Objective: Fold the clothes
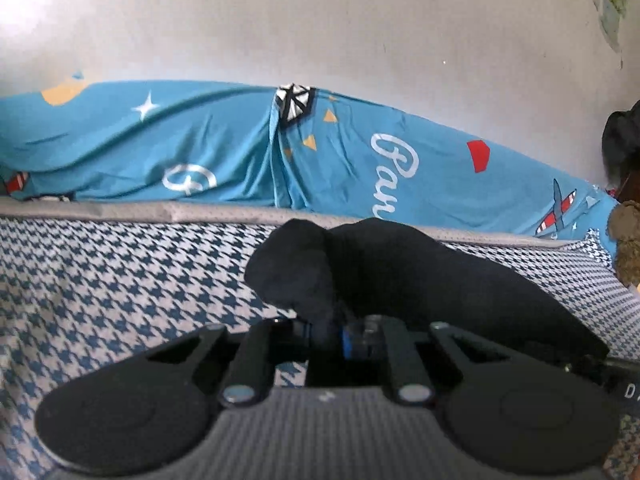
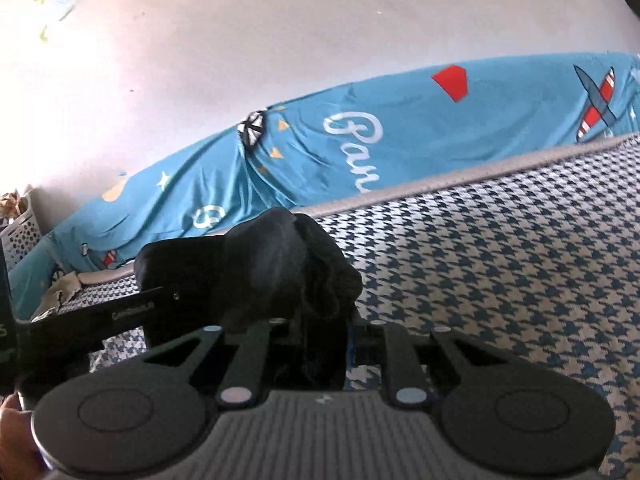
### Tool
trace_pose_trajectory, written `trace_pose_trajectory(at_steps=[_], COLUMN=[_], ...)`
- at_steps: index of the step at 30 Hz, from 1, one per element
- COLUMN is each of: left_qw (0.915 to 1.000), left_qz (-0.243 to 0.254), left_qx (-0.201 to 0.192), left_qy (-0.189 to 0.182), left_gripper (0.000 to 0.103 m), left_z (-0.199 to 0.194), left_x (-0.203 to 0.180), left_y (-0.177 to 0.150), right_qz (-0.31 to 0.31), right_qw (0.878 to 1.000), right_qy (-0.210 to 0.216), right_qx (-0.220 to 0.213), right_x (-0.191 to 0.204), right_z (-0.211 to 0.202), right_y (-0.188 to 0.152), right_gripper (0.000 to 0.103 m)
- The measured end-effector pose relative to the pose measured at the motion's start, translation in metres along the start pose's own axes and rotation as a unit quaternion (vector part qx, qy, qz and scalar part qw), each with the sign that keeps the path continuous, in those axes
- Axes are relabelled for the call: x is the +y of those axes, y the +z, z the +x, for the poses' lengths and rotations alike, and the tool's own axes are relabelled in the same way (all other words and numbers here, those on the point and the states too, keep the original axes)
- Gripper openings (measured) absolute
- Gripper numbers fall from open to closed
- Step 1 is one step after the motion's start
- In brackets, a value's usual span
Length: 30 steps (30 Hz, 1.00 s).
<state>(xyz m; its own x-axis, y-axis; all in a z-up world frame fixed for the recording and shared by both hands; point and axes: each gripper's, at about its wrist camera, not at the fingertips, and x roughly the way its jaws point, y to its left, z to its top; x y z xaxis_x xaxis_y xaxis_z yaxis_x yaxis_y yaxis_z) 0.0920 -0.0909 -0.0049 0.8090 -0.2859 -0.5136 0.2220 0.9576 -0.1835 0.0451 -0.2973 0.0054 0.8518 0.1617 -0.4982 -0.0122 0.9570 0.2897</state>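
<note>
Over the houndstooth bedcover (image 1: 100, 280), both grippers hold one black garment (image 1: 380, 276) up off the bed. From the left wrist view, the left gripper (image 1: 338, 330) has its jaws drawn together on a bunched fold of the cloth, which rises in a dark lump in front of the fingers and spreads off to the right. From the right wrist view, the right gripper (image 2: 326, 332) is likewise clamped on a wad of the same garment (image 2: 280, 264); the cloth runs left from it toward the other gripper's black body, seen at the left edge. A bit of a hand (image 2: 16, 440) shows in the lower left corner there. Behind the bed, a blue sheet (image 1: 200, 148) printed with stars, planes and white script lies rumpled against the pale wall (image 1: 320, 20). A white perforated basket (image 2: 22, 232) stands at the far left of the right view
</note>
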Motion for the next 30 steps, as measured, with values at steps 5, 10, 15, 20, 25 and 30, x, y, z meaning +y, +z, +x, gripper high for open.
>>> trace_pose_trajectory(at_steps=[5,10,15,20,25,30], left_qw=[0.9998,0.9993,0.9987,0.9980,0.9972,0.9968], left_qz=[0.001,-0.005,-0.009,-0.011,-0.010,-0.011], left_qx=[-0.011,-0.015,-0.023,-0.029,-0.041,-0.042], left_qy=[0.018,0.032,0.044,0.054,0.061,0.068], left_gripper=[0.012,0.012,0.012,0.012,0.012,0.012], left_z=[-0.019,-0.035,-0.048,-0.057,-0.062,-0.064], left_x=[0.003,0.008,0.013,0.018,0.021,0.024], left_y=[0.003,0.003,0.002,0.003,0.004,0.006], right_qz=[-0.010,-0.024,-0.036,-0.044,-0.045,-0.048], right_qw=[1.000,0.999,0.999,0.998,0.998,0.998], right_qy=[0.011,0.020,0.029,0.035,0.040,0.044], right_qx=[-0.011,-0.016,-0.020,-0.022,-0.025,-0.027], right_x=[0.011,0.022,0.032,0.040,0.045,0.050], right_z=[-0.006,-0.011,-0.015,-0.016,-0.016,-0.016], right_y=[-0.001,-0.004,-0.008,-0.012,-0.013,-0.013], right_gripper=[0.018,0.018,0.018,0.018,0.018,0.018])
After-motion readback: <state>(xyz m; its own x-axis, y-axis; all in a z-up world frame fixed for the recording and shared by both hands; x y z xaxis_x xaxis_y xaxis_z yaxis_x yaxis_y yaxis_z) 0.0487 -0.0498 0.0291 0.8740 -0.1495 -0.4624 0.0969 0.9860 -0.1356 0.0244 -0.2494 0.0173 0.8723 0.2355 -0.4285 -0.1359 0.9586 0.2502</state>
